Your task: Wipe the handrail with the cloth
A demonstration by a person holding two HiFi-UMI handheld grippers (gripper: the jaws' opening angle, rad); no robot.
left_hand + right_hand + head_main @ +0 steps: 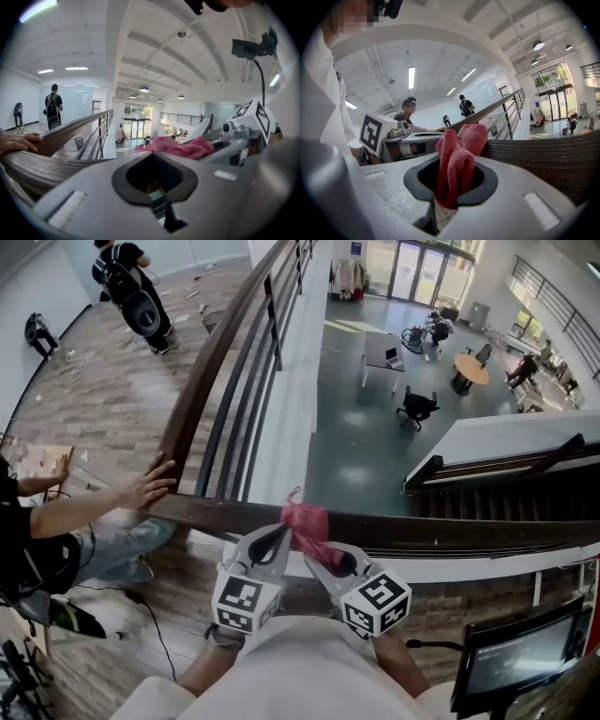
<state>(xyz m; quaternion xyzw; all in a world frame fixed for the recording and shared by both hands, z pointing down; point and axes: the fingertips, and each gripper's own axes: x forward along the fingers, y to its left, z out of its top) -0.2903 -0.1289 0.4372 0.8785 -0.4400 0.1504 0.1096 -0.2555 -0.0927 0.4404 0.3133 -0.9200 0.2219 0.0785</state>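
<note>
Right tongs (451,183) clamped the soft, light pink cloth (307,523) by its bunched fold, against the wooden handrail (450,532); left tongs (154,174) closed empty beside it; a deep bunch-grip should hold.

The right tool (451,199) is clamping its jaws on the pink cloth (459,154), which is bunching up above them. The dark handrail (543,157) is stretching just ahead to its right, and the left tool (425,136) is sitting close on its left.
</note>
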